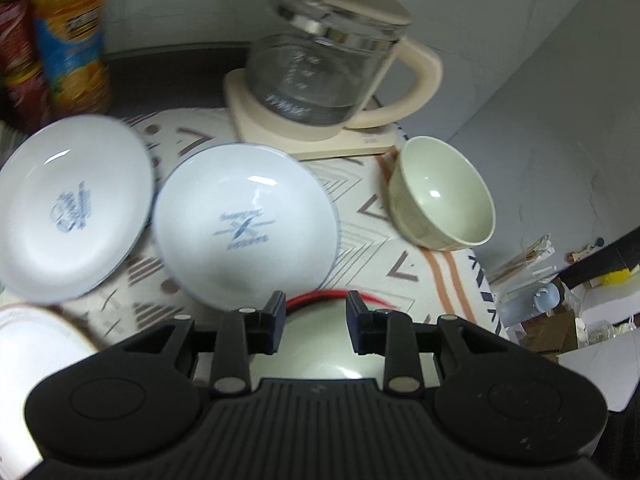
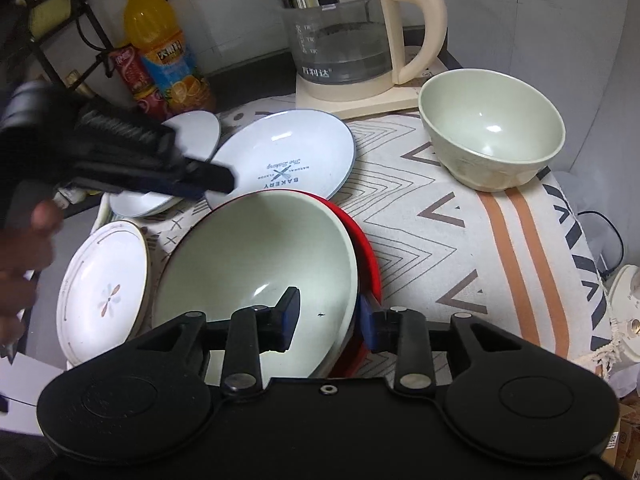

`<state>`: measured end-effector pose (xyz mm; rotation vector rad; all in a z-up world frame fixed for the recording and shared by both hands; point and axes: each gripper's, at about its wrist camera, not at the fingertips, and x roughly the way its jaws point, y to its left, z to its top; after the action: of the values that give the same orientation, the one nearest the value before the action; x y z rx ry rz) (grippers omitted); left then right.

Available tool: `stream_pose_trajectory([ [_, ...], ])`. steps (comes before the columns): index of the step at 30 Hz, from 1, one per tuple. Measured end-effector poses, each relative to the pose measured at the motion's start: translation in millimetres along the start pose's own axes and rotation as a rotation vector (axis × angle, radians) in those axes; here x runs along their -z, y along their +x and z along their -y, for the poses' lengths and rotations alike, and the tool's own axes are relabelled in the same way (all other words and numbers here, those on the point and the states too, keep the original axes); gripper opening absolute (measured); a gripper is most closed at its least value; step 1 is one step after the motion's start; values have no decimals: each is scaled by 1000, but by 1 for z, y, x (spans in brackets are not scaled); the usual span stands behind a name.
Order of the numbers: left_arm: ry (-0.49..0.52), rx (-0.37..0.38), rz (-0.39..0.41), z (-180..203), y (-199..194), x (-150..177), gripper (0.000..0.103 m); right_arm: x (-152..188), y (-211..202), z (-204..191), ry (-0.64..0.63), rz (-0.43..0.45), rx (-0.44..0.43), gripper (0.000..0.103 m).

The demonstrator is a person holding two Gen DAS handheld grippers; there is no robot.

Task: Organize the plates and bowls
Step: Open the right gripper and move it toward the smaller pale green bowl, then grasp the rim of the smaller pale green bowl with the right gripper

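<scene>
A pale green plate (image 2: 256, 256) lies on a red plate (image 2: 362, 248) at the table's front. My right gripper (image 2: 328, 314) straddles their right rim, jaws apart, one finger inside the green plate and one outside the red one. A white "Bakery" plate (image 2: 288, 156) (image 1: 244, 224) lies behind it, another white printed plate (image 1: 72, 204) to its left, and a white flower plate (image 2: 104, 288) at front left. A pale green bowl (image 2: 492, 128) (image 1: 444, 192) stands at the right. My left gripper (image 1: 316, 310) (image 2: 208, 180) is open, hovering over the green plate (image 1: 320, 340).
A glass kettle on a cream base (image 2: 352, 40) (image 1: 328, 60) stands at the back. An orange juice bottle (image 2: 164, 48) (image 1: 68, 36) and a red can (image 2: 138, 80) stand at back left. The patterned tablecloth (image 2: 460, 240) drops off at the right edge.
</scene>
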<state>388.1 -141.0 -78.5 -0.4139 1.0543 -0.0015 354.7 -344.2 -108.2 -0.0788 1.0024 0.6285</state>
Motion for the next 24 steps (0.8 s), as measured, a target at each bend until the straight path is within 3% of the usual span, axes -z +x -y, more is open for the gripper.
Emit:
stream_pose_trajectory([
  [2, 23, 10, -8, 9, 6, -7, 31, -2, -6, 5, -5, 25, 21, 42],
  [16, 177, 97, -83, 75, 62, -46, 32, -4, -22, 73, 189, 87, 178, 45],
  [24, 215, 105, -124, 87, 90, -67, 32, -14, -7, 105, 284, 79, 233, 47],
])
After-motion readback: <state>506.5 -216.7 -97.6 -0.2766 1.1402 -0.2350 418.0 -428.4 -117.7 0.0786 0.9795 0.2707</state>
